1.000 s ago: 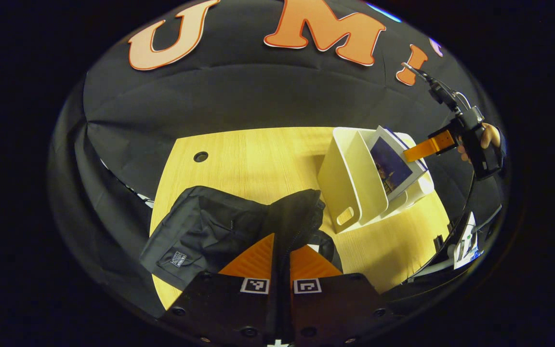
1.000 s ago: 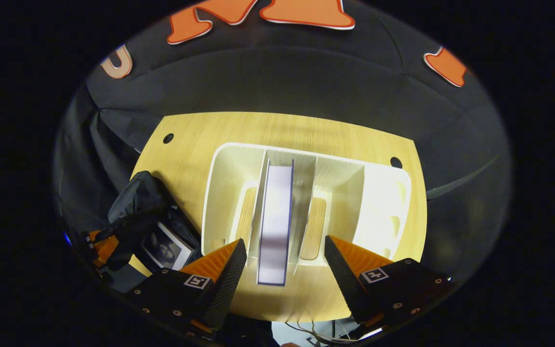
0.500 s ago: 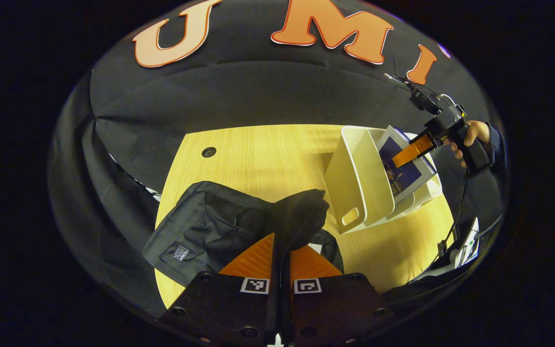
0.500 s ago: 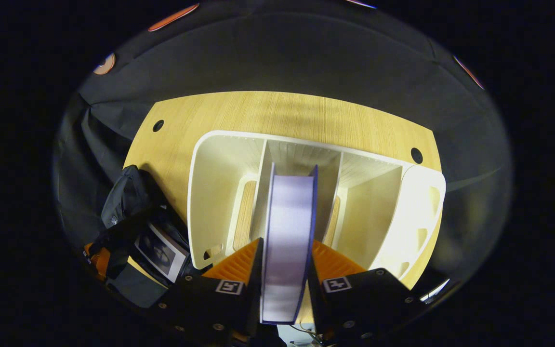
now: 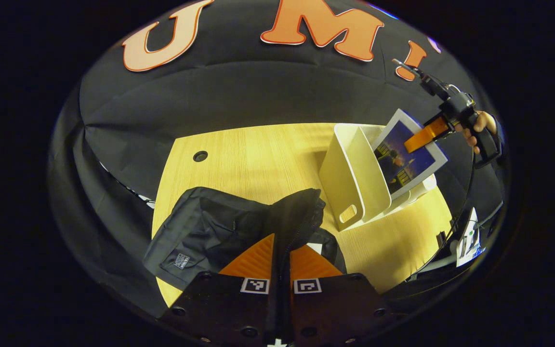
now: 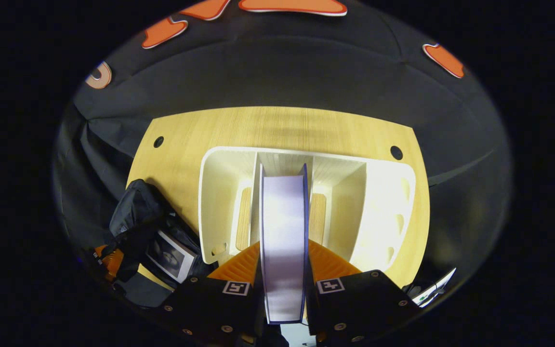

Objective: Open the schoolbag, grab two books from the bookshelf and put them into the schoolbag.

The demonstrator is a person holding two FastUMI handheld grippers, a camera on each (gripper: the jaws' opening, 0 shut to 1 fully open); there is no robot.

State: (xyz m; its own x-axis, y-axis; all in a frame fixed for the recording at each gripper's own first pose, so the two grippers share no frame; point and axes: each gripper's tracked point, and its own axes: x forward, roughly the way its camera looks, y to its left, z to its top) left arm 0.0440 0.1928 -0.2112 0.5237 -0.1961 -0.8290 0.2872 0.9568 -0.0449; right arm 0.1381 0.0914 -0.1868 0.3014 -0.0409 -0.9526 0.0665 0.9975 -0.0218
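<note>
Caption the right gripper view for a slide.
Right gripper shut on a book above the white bookshelf.

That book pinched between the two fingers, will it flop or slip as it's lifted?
Probably not flop: the book looks thick, and in the left gripper view its cover stays flat. It may swing, since the right tool pinches one edge only. The cover looks glossy, so it might slip.

no text can be read; the schoolbag (image 5: 200, 236) patch is too small.
</note>
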